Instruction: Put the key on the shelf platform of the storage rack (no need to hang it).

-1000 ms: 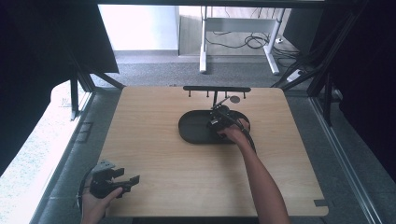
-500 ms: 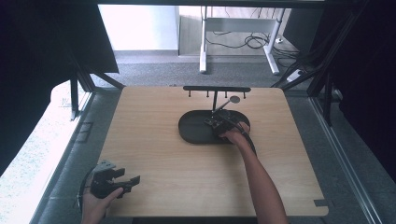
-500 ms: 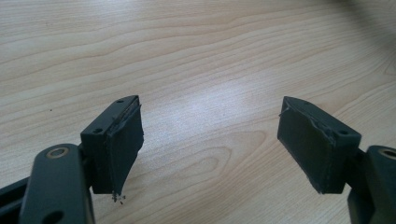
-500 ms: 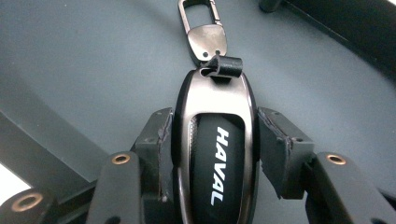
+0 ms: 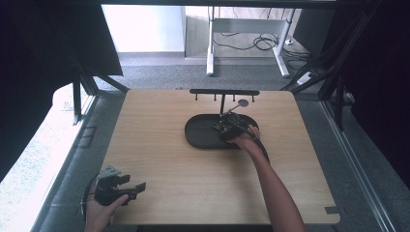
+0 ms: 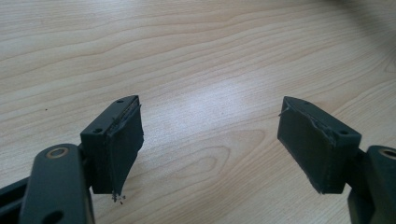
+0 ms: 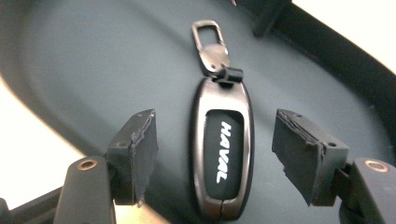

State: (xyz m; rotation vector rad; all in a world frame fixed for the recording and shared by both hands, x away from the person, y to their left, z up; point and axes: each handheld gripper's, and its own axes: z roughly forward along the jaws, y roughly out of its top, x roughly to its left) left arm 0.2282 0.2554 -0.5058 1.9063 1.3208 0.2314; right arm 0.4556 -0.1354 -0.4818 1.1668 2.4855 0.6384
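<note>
Right gripper (image 5: 223, 129) sits over the black oval tray (image 5: 198, 137), held by the person's right hand (image 5: 244, 141). Its jaws have just been opening and now stand apart, pads clear of anything. In the right gripper view the gripper (image 7: 212, 154) looks down on a HAVAL key fob (image 7: 223, 151) lying flat on the tray floor (image 7: 93, 70), between the 2 jaws and touching neither. The fob's metal clip (image 7: 207, 37) points away from the gripper, beyond the fingertips; its lower end lies back toward the gripper's body.

Ahead of the right gripper a black hook rack (image 5: 224, 92) rises on a post from the tray's far side.

Left gripper (image 5: 138, 187) rests low at the near left corner of the wooden table (image 5: 159, 121), well apart from the tray. In its own view the left gripper (image 6: 210, 135) has jaws spread wide with bare wood between them.
</note>
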